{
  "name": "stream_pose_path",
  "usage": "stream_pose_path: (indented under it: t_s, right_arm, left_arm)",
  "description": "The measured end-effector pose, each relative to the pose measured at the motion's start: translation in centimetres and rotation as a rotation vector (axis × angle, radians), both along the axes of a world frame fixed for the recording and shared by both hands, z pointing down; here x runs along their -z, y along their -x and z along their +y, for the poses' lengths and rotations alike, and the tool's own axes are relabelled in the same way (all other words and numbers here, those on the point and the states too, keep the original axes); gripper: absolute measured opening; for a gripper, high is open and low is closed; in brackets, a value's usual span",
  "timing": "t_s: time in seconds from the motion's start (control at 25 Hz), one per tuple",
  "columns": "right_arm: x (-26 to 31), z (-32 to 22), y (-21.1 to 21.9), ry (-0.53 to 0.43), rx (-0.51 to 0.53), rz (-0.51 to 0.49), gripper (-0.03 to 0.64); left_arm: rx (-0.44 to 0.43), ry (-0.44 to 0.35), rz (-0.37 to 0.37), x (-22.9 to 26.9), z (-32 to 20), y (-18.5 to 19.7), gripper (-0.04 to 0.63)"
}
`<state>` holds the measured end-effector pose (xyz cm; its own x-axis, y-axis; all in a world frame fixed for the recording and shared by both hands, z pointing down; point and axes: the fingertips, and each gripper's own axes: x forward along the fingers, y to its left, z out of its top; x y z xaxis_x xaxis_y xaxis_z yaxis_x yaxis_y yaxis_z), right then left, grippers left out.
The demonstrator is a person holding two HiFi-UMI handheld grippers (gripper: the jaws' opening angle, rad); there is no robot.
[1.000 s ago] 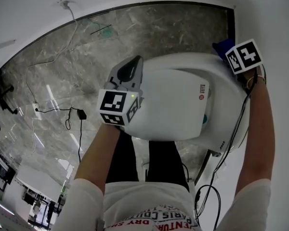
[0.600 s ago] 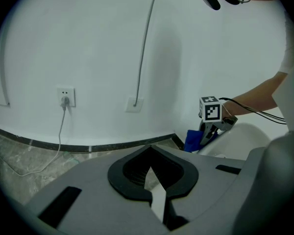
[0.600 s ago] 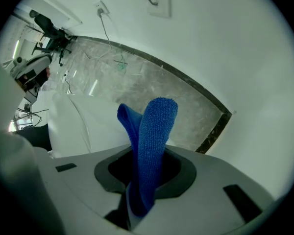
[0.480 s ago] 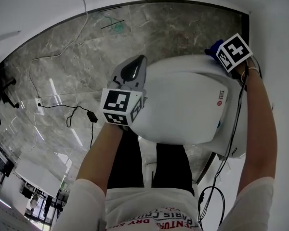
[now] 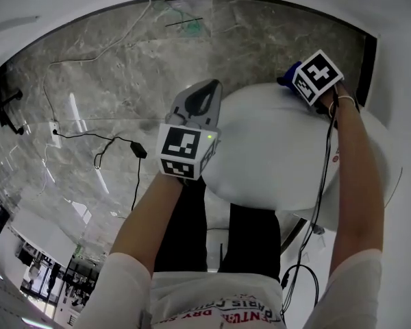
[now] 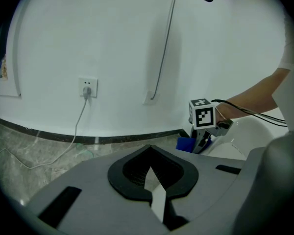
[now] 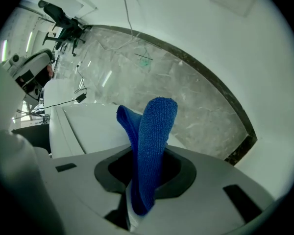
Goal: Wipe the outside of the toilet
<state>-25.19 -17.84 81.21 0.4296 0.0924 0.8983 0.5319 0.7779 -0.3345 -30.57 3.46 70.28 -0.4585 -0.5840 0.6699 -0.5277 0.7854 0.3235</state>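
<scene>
The white toilet (image 5: 274,149) lies below me with its lid down. My right gripper (image 5: 292,81) is at the toilet's far rim, shut on a blue cloth (image 5: 286,78). In the right gripper view the folded blue cloth (image 7: 154,141) sticks up out of the right gripper (image 7: 142,199), with the toilet's top (image 7: 93,126) beyond it. My left gripper (image 5: 204,93) hovers at the toilet's left side, shut with nothing in it. From the left gripper (image 6: 154,192) I see the right gripper (image 6: 204,140) and the blue cloth (image 6: 186,144) against the toilet (image 6: 242,138).
The grey marble floor (image 5: 109,81) meets a white wall along a dark skirting. A wall socket (image 6: 87,88) has a cable plugged in. A black cable with an adapter (image 5: 138,151) lies on the floor to the left. The person's dark trouser legs (image 5: 185,232) stand before the toilet.
The right gripper has slid the blue cloth leftward along the toilet's far rim. The head view has swung, so the toilet sits further right. The left gripper has stayed beside the toilet.
</scene>
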Motion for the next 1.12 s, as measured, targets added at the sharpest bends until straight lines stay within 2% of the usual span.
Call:
stream_pose_path:
  t_s: [0.2, 0.4, 0.52, 0.68, 0.8, 1.12]
  right_arm:
    - [-1.7, 6.1, -0.2, 0.034, 0.1, 0.049, 0.077]
    - [-2.6, 11.2, -0.6, 0.088, 0.113, 0.098, 0.077]
    - [-3.3, 13.7, -0.9, 0.088, 0.172, 0.119, 0.077]
    - [-3.7, 17.9, -1.8, 0.143, 0.219, 0.145, 0.077]
    - [-4.1, 20.6, -2.8, 0.159, 0.294, 0.166, 0.077]
    - [-4.4, 25.8, -5.3, 0.203, 0.427, 0.195, 0.077]
  left_arm:
    - [0.007, 0.011, -0.012, -0.8, 4.1, 0.6, 0.006]
    - [0.045, 0.018, 0.012, -1.9, 8.3, 0.1, 0.006]
    - [0.058, 0.022, 0.025, -2.7, 10.5, -0.3, 0.006]
    - [0.113, 0.016, 0.059, -3.9, 13.5, -1.4, 0.006]
    - [0.142, 0.011, 0.077, -4.5, 15.4, -2.2, 0.006]
    - [0.161, 0.001, 0.087, -5.4, 19.2, -5.8, 0.006]
